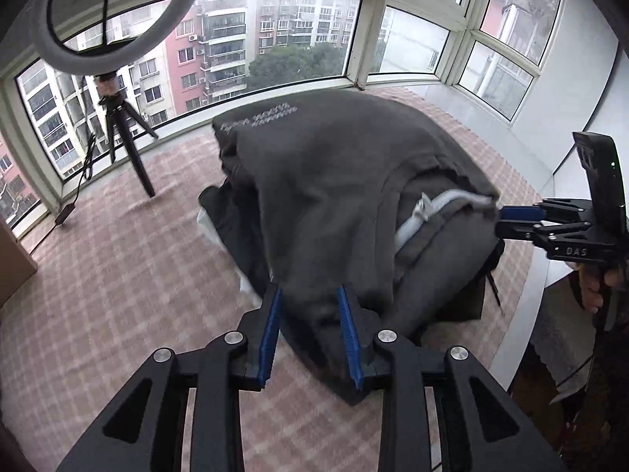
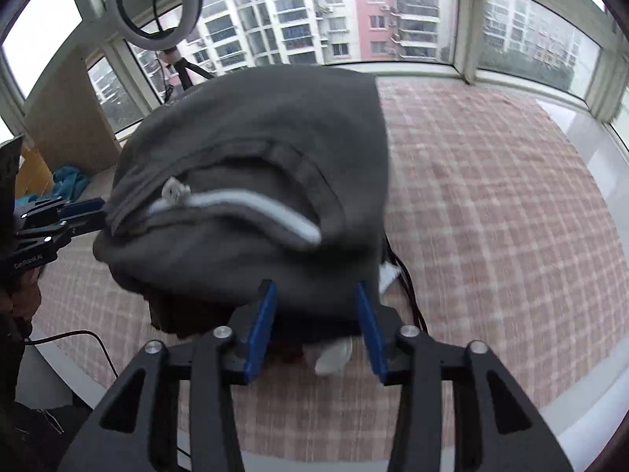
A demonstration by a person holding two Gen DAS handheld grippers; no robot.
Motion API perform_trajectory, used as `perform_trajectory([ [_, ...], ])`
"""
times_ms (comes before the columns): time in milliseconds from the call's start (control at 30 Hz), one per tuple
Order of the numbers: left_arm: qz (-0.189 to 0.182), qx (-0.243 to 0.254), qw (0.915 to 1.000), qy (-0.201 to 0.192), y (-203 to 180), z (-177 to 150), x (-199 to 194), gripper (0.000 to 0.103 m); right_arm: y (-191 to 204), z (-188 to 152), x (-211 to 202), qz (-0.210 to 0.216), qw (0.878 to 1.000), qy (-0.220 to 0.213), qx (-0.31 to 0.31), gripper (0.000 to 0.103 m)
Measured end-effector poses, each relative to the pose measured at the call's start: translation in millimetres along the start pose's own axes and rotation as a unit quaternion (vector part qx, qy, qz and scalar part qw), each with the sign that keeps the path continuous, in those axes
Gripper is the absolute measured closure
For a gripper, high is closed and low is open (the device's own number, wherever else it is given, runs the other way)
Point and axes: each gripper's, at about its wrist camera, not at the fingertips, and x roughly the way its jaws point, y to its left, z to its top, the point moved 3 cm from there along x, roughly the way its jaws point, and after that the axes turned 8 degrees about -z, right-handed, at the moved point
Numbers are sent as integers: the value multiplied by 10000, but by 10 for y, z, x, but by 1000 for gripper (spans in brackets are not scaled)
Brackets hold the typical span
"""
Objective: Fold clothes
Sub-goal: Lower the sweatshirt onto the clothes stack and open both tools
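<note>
A dark grey hooded garment with a white drawstring and small pale lettering lies heaped on the pink plaid tablecloth. It is draped over a darker pile. My left gripper is at the garment's near edge, its blue pads apart with a fold of the grey cloth loose between them. My right gripper stands wider at the other corner, with cloth between the pads but not pinched. The picture is blurred.
A ring light on a black tripod stands at the table's far left by the windows. A black cable runs along the near table edge. Something white pokes out under the pile. Blue cloth lies off to the left.
</note>
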Motion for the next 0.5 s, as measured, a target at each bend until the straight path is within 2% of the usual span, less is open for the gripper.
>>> perform_trajectory([
  [67, 35, -186, 9998, 85, 75, -202, -136, 71, -24, -216, -172, -126, 9992, 51, 370, 58],
  [167, 135, -379, 9992, 58, 127, -413, -357, 68, 190, -399, -457, -144, 9973, -217, 688, 58],
  [233, 134, -474, 9988, -20, 146, -501, -517, 62, 450, -447, -643, -355, 9958, -492, 691, 55],
  [267, 120, -494, 9987, -74, 154, -551, -609, 61, 588, -465, -712, -485, 9947, -622, 666, 47],
  [300, 115, -482, 9987, -150, 160, -601, -699, 59, 734, -499, -776, -609, 9933, -753, 633, 43],
  [400, 125, -320, 9990, -290, 190, -720, -969, 56, 1218, -617, -949, -774, 9905, -1001, 543, 42],
  [500, 147, -260, 9983, -499, 281, -866, -1268, 52, 1661, -706, -1060, -710, 9900, -1092, 547, 42],
])
